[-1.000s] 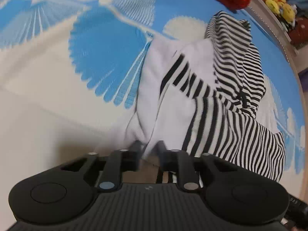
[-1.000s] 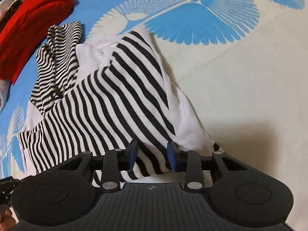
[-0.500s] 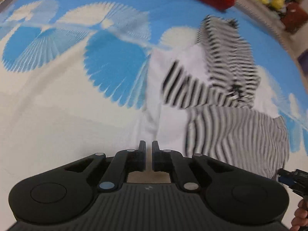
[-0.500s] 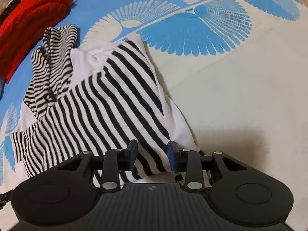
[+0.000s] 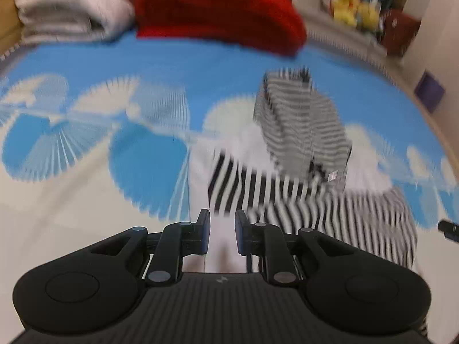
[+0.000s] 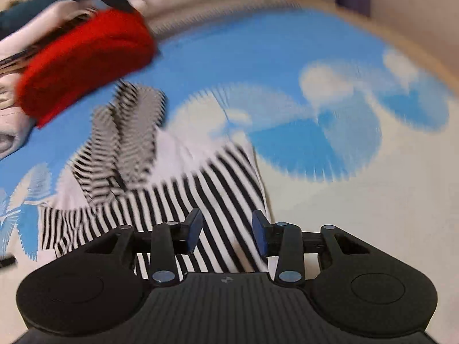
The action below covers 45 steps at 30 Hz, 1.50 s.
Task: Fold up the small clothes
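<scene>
**Both grippers open over the striped top on the blue bedspread**

The black-and-white striped garment [image 5: 292, 189] lies bunched on a bedspread [image 5: 86, 149] printed with blue and cream fan shapes. It is not flat: a narrow striped part sticks out toward the far side, a plain white panel shows in the middle, and the broad striped body spreads toward the near edge. Both views are smeared with motion blur, so the finer folds are hard to read.

The left gripper [image 5: 222, 236] hangs over the near left edge of the garment, its blue-padded fingers parted with a gap between them and nothing caught there; white cloth shows through the gap. The right gripper [image 6: 226, 235] sits over the wide striped body [image 6: 200, 200], its fingers spread wider still, and the stripes run unbroken between them. I cannot tell whether either set of fingertips touches the cloth.

At the far side of the bed a red knitted item [image 5: 218, 14] rests just beyond the garment's narrow end, with a pale folded pile [image 5: 71, 8] to its left. Yellow soft toys [image 5: 352, 13] sit on a ledge farther back.
</scene>
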Motion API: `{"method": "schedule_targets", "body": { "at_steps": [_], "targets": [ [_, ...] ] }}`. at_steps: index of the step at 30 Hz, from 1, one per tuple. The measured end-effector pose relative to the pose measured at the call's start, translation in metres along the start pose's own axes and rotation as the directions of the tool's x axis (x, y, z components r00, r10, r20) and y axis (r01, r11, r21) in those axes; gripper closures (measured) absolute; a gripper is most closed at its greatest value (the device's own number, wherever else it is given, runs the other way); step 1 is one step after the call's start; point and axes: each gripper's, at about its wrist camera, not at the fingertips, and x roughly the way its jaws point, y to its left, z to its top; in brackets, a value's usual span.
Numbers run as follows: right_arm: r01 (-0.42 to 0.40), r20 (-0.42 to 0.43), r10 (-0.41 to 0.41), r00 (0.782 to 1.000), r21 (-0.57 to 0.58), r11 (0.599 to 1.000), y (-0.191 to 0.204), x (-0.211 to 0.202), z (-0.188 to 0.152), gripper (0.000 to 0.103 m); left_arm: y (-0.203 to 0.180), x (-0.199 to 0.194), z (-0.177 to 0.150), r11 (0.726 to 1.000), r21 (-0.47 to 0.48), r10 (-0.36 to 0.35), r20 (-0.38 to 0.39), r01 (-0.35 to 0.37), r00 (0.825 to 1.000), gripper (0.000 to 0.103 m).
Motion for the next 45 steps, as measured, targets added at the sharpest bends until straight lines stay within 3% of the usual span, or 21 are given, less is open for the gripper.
{"method": "schedule_targets", "body": {
  "at_steps": [3, 7, 12, 14, 16, 23, 26, 27, 28, 32, 35, 36, 37, 38, 39, 40, 45],
  "targets": [
    [-0.029, 0.062, 0.032, 0.998, -0.049, 0.998, 0.006, -0.013, 0.005, 0.061, -0.006, -0.015, 0.011, 1.0, 0.019, 0.002, 0.103, -0.004, 0.995, 0.08],
    [-0.033, 0.142, 0.042, 0.989, -0.062, 0.998, 0.005, -0.025, 0.012, 0.061, -0.019, -0.029, 0.032, 0.996, 0.08, 0.011, 0.225, -0.029, 0.974, 0.053],
    [0.037, 0.198, -0.03, 0.98, -0.033, 0.999, -0.009, -0.025, 0.03, 0.061, -0.036, 0.002, 0.096, 0.991, 0.127, 0.02, 0.204, -0.047, 0.979, 0.053],
    [0.094, 0.2, -0.087, 0.976, -0.026, 0.995, -0.018, -0.021, 0.034, 0.061, -0.046, 0.023, 0.124, 0.987, 0.155, 0.001, 0.191, -0.031, 0.982, 0.059],
    [0.177, 0.176, -0.171, 0.969, -0.017, 0.984, -0.027, -0.014, 0.039, 0.066, -0.057, 0.058, 0.156, 0.984, 0.175, -0.029, 0.147, 0.003, 0.989, 0.097],
    [0.229, 0.149, -0.235, 0.96, 0.061, 0.972, -0.05, 0.003, 0.048, 0.068, -0.094, 0.196, 0.244, 0.99, 0.132, -0.058, 0.058, 0.049, 0.997, 0.098],
    [0.208, 0.113, -0.216, 0.97, 0.078, 0.975, -0.052, 0.013, 0.048, 0.068, -0.103, 0.246, 0.261, 0.996, 0.045, -0.077, 0.035, 0.076, 0.996, 0.084],
    [0.196, 0.105, -0.205, 0.973, 0.084, 0.977, -0.052, 0.016, 0.049, 0.068, -0.108, 0.263, 0.265, 0.996, 0.021, -0.083, 0.017, 0.083, 0.996, 0.066],
    [0.193, 0.102, -0.2, 0.974, 0.08, 0.978, -0.051, 0.02, 0.049, 0.068, -0.113, 0.28, 0.269, 0.997, 0.005, -0.078, 0.006, 0.078, 0.997, 0.054],
    [0.187, 0.084, -0.194, 0.977, 0.092, 0.978, -0.049, 0.026, 0.05, 0.068, -0.129, 0.335, 0.284, 0.999, 0.015, -0.047, -0.062, 0.048, 0.997, 0.048],
    [0.18, 0.082, -0.187, 0.979, 0.085, 0.98, -0.049, 0.026, 0.051, 0.068, -0.14, 0.368, 0.287, 0.997, 0.076, 0.024, -0.111, -0.015, 0.994, 0.048],
    [0.183, 0.086, -0.19, 0.978, 0.078, 0.98, -0.049, 0.027, 0.052, 0.068, -0.142, 0.378, 0.286, 0.996, 0.087, 0.033, -0.125, -0.022, 0.992, 0.049],
    [0.189, 0.09, -0.195, 0.977, 0.071, 0.98, -0.05, 0.027, 0.052, 0.068, -0.144, 0.386, 0.285, 0.995, 0.093, 0.037, -0.142, -0.024, 0.989, 0.056],
    [0.198, 0.092, -0.203, 0.975, 0.064, 0.978, -0.05, 0.028, 0.052, 0.068, -0.143, 0.392, 0.282, 0.995, 0.099, 0.041, -0.157, -0.025, 0.987, 0.068],
    [0.205, 0.089, -0.21, 0.974, 0.06, 0.977, -0.05, 0.03, 0.051, 0.068, -0.143, 0.396, 0.28, 0.993, 0.111, 0.045, -0.172, -0.026, 0.984, 0.093],
    [0.207, 0.081, -0.212, 0.974, 0.059, 0.976, -0.051, 0.032, 0.05, 0.068, -0.144, 0.396, 0.278, 0.991, 0.129, 0.045, -0.165, -0.024, 0.985, 0.1],
    [0.199, 0.076, -0.203, 0.976, 0.051, 0.979, -0.054, 0.029, 0.051, 0.068, -0.156, 0.35, 0.276, 0.974, 0.224, -0.01, -0.056, 0.023, 0.998, 0.101]
  ]
}}
